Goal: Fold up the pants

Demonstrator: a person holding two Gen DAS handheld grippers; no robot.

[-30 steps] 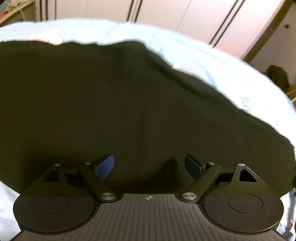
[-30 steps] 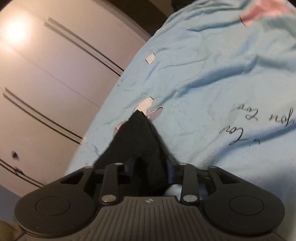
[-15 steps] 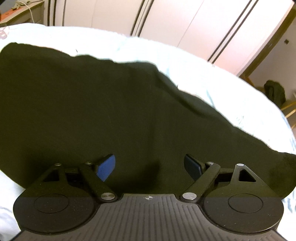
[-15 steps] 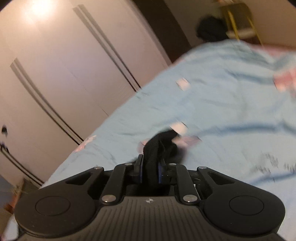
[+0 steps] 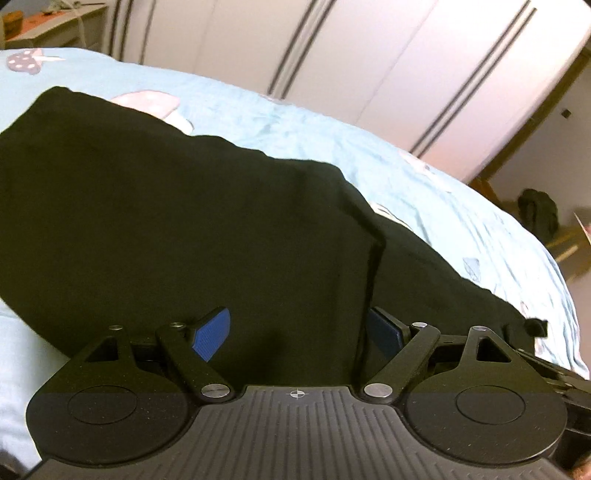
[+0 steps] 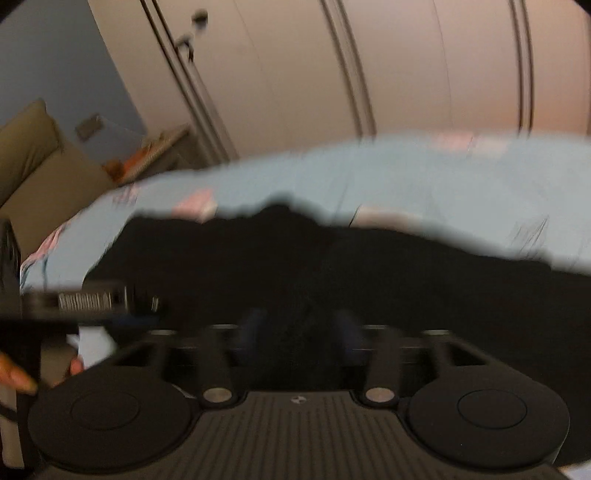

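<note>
The black pants [image 5: 184, 221] lie spread on the light blue bedsheet [image 5: 443, 192]. A folded-over layer ends in an edge [image 5: 373, 258] running down toward my left gripper. My left gripper [image 5: 299, 332] is open just above the pants, blue pads [image 5: 212, 334] wide apart, nothing between them. In the blurred right wrist view the pants [image 6: 406, 280] fill the middle. My right gripper [image 6: 299, 328] has its jaws partly apart with dark cloth between them; the blur hides whether they grip it. The left gripper's body [image 6: 88, 299] shows at the left.
White wardrobe doors [image 5: 369, 74] stand behind the bed. A dark bag [image 5: 537, 214] sits on the floor at the right. A bedside shelf [image 5: 48, 26] is at the far left. An olive headboard cushion [image 6: 40, 166] shows in the right wrist view.
My right gripper swung from the far side of the bed round over the pants, carrying the cloth across; a folded layer now lies on them. The left gripper stayed open and tilted up.
</note>
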